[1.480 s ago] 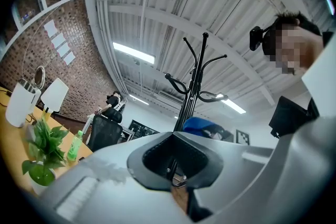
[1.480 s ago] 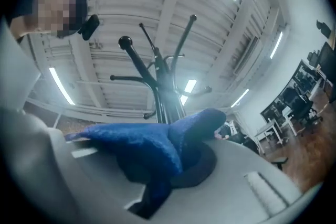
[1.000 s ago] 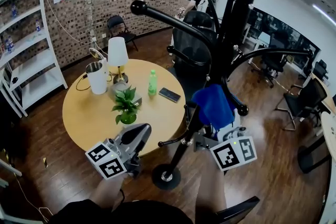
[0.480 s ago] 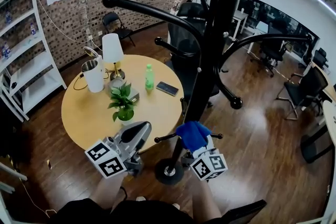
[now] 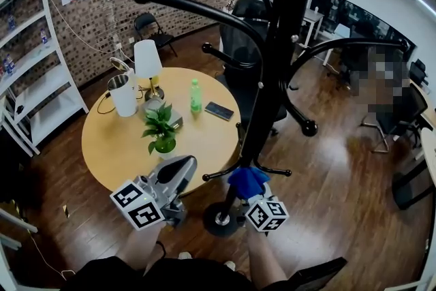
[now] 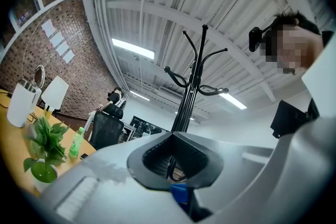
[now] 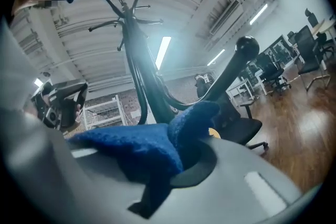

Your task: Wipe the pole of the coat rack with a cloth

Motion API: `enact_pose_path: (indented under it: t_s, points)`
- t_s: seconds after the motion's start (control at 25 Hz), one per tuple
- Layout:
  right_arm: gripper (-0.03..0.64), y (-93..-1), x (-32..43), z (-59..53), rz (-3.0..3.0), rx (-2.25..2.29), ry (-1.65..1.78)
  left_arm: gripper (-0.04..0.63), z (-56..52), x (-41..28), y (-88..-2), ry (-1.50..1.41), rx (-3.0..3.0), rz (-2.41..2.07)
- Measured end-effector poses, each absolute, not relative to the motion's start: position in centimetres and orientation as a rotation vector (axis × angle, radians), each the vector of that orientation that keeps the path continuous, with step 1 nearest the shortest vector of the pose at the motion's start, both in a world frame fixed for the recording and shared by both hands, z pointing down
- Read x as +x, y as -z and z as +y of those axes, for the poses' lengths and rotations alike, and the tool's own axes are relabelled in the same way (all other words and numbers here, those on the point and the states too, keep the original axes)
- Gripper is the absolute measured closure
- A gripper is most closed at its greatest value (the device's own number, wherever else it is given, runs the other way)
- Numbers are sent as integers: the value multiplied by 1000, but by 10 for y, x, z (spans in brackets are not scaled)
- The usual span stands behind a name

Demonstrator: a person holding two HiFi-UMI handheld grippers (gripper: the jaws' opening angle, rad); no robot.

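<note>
tool on the right (image 5: pixel 253 194) clamps a blue cloth (image 5: pixel 246 179), held against the lower pole (image 5: pixel 269 99) of the black coat rack (image 5: pixel 204 10), just above its round base (image 5: pixel 219 220) on the wood floor (image 5: pixel 327 174). tool on the left (image 5: pixel 180 171) has its jaws together on nothing, hanging near the edge of the round desk (image 5: pixel 112 146) just beside the rack

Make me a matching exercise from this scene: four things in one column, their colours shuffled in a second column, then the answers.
Things:
1. cloth
2. bottle
3. lampshade
4. pole

Colours:
A. black
B. white
C. blue
D. green

Pairs: 1-C; 2-D; 3-B; 4-A
</note>
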State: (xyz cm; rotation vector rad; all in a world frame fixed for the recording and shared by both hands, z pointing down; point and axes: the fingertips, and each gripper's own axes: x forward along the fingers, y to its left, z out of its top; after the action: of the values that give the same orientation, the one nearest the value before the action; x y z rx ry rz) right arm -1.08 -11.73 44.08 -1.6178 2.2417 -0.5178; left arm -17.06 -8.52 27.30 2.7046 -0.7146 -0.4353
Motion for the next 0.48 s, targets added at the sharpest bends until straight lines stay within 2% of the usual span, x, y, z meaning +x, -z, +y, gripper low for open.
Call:
enact_pose_path:
  t_s: [0.24,0.48]
  points:
    - [597,-370,-14,-117,2210,-1512,439,595,-88,-178,-270,452,2704,-720]
    - [597,-241,-15,-111,2201,-1387,127,595,-91,-183,-266,492,2700,-731]
